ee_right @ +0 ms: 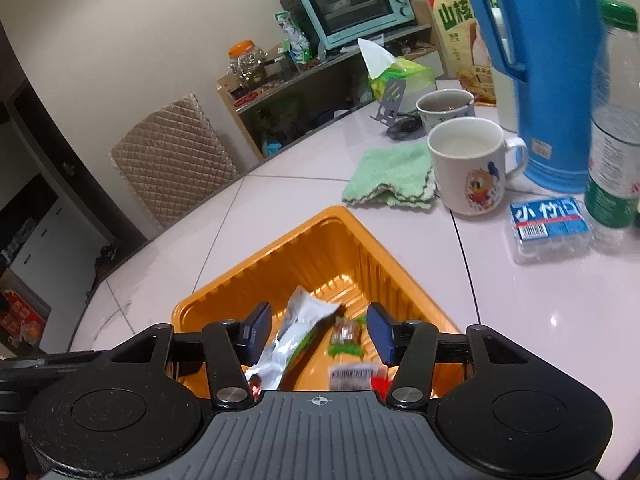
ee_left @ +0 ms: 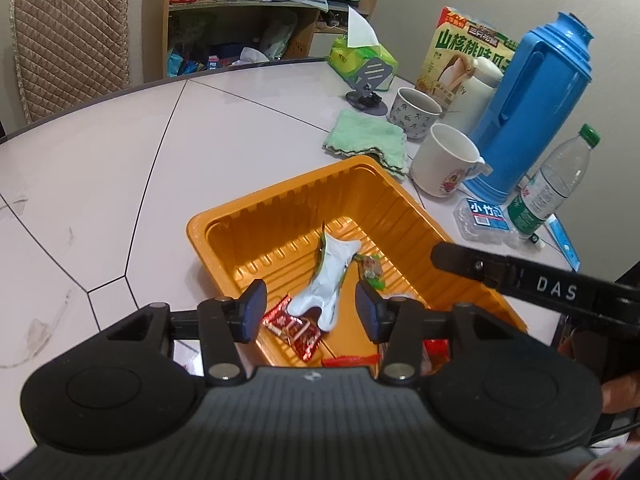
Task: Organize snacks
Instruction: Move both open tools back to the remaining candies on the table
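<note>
An orange plastic tray [ee_left: 280, 196] sits on the white table and holds several snacks: a white and green packet [ee_left: 326, 280], a small green candy [ee_left: 371, 270] and red wrappers [ee_left: 294, 330]. My left gripper [ee_left: 310, 310] hovers open and empty over the tray's near end. The right gripper's finger [ee_left: 480, 264] reaches in from the right above the tray. In the right wrist view the tray [ee_right: 280, 248] lies below my right gripper [ee_right: 318, 332], which is open and empty over the white packet [ee_right: 296, 328] and green candy [ee_right: 346, 338].
Behind the tray lie a green cloth [ee_left: 366, 138], two mugs [ee_left: 444, 160], a blue thermos [ee_left: 532, 104], a water bottle [ee_left: 556, 184], a blue tissue pack [ee_left: 484, 218], a snack box [ee_left: 464, 48] and a phone stand [ee_left: 370, 84]. A padded chair [ee_left: 70, 36] stands beyond the table's far edge.
</note>
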`<control>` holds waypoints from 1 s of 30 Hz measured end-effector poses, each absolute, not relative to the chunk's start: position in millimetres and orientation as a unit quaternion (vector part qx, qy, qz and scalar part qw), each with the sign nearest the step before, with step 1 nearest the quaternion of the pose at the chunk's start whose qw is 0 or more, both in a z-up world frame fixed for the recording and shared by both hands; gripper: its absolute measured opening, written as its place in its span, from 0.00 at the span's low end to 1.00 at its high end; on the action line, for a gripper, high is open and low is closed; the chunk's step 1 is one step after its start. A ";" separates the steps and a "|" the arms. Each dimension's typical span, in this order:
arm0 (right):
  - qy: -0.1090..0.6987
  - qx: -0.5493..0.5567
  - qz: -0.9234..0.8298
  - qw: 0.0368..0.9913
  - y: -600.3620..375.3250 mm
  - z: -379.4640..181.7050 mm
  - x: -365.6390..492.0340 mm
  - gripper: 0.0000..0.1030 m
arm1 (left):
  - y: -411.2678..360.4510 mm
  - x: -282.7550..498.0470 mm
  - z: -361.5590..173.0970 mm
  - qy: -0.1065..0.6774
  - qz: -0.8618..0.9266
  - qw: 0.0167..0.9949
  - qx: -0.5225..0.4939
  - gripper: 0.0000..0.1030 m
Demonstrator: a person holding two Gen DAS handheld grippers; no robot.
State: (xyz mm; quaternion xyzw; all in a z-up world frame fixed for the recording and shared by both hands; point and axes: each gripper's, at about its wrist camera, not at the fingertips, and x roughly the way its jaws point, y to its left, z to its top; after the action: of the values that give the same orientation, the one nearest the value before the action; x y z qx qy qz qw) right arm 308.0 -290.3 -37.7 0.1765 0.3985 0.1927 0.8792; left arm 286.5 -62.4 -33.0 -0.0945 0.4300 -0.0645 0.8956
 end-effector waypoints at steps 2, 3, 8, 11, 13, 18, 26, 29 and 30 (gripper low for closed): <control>0.400 0.179 0.194 0.878 -291.8 -35.4 298.2 0.54 | -62.4 277.8 -28.9 0.426 -0.066 0.898 -0.094 0.44; 0.400 0.179 0.195 0.877 -292.4 -33.9 293.5 0.54 | -62.2 273.5 -26.9 0.424 -0.067 0.898 -0.095 0.44; 0.394 0.177 0.192 0.881 -295.1 -25.8 269.7 0.55 | -59.8 247.9 -17.1 0.415 -0.065 0.902 -0.098 0.44; 0.395 0.177 0.195 0.880 -294.3 -21.7 256.8 0.55 | -55.8 232.7 -11.8 0.410 -0.061 0.904 -0.100 0.44; 0.393 0.173 0.195 0.882 -292.8 -18.4 248.3 0.55 | -51.2 221.3 -8.8 0.407 -0.058 0.906 -0.102 0.44; 0.386 0.153 0.201 0.887 -285.7 -11.3 227.3 0.55 | -38.4 193.9 -3.7 0.406 -0.047 0.906 -0.108 0.44; 0.390 0.136 0.220 0.884 -267.9 -8.6 200.4 0.55 | -18.0 158.6 -2.0 0.412 -0.020 0.904 -0.109 0.44; 0.398 0.130 0.234 0.877 -256.1 -9.5 193.3 0.55 | -9.7 148.8 -3.8 0.417 -0.008 0.902 -0.112 0.44; 0.399 0.128 0.240 0.876 -251.4 -10.0 190.4 0.55 | -7.5 146.4 -4.8 0.418 -0.003 0.901 -0.111 0.44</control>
State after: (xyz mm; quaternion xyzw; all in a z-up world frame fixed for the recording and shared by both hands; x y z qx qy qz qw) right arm 190.4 -251.4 -10.0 0.1282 0.3990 0.2405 0.8755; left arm 146.4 -7.5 -4.8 -0.1109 0.4183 -0.0035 0.9015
